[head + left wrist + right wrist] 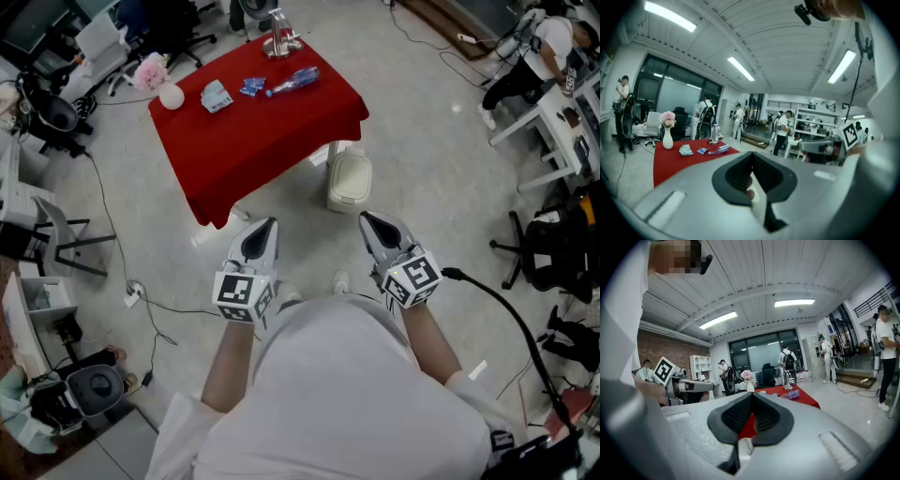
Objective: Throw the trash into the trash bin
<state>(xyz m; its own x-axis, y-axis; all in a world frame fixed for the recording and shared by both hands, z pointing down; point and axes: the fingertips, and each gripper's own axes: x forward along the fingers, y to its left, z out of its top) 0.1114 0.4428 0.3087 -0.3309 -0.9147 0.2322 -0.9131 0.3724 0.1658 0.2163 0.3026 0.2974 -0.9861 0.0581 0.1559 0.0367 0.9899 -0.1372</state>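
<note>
The left gripper (265, 227) and the right gripper (371, 221) are both clenched and hold nothing. The plastic bottle (292, 81) and the blue wrapper (251, 86) lie near the far edge of the table (253, 141). The trash bin (349, 181) stands beside the table's near corner. The bottle is probably light and slippery, so it is best taken at the middle.

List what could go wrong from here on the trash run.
1. The trash bin lid looks closed; a gripper carrying trash may have to open it first.
2. The bottle lies on its side on the red table and could roll if nudged.
3. A floor cable runs left of the person: trip risk.
</note>
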